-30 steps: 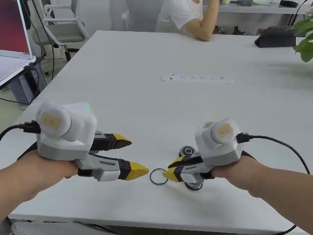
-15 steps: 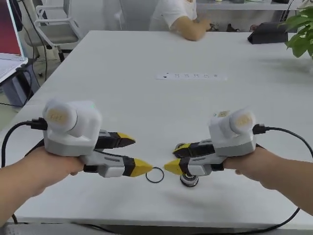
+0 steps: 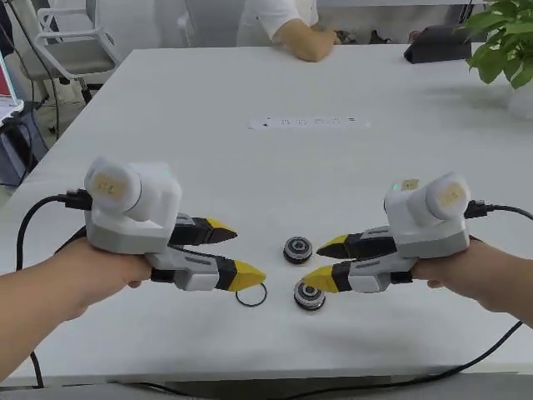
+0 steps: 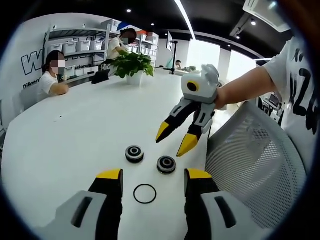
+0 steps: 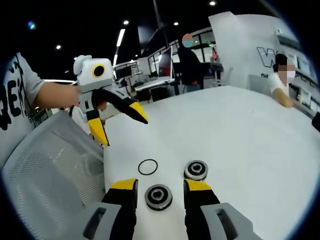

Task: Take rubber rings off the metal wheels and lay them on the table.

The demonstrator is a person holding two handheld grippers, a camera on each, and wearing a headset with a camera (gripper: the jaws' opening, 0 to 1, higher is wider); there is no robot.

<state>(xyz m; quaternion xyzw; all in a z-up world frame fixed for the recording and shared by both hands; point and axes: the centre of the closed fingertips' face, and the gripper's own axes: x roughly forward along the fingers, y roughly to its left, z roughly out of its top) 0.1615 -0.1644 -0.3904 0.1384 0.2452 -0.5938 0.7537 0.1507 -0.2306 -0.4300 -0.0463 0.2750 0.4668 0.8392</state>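
Two small metal wheels with dark rims stand on the white table (image 3: 250,175): one farther (image 3: 297,249) (image 4: 134,153) (image 5: 196,170), one nearer (image 3: 309,295) (image 4: 166,164) (image 5: 158,196). A thin black rubber ring (image 3: 251,294) (image 4: 145,193) (image 5: 147,167) lies flat beside them. My left gripper (image 3: 241,254) (image 4: 153,177) (image 5: 122,129) hovers open just left of the ring. Right of the wheels, my right gripper (image 3: 315,264) (image 5: 160,184) (image 4: 174,141) is open, its jaws level with the nearer wheel and holding nothing.
A white power strip (image 3: 308,122) lies mid-table. A person's arm (image 3: 300,37) rests at the far edge, beside a black bag (image 3: 437,46) and a green plant (image 3: 500,33). A mesh chair (image 5: 55,165) stands at the near table edge.
My right gripper drew back to the right, off the wheels, and its jaws spread wider. Both wheels now stand uncovered. The ring stays on the table; the head camera shifted.
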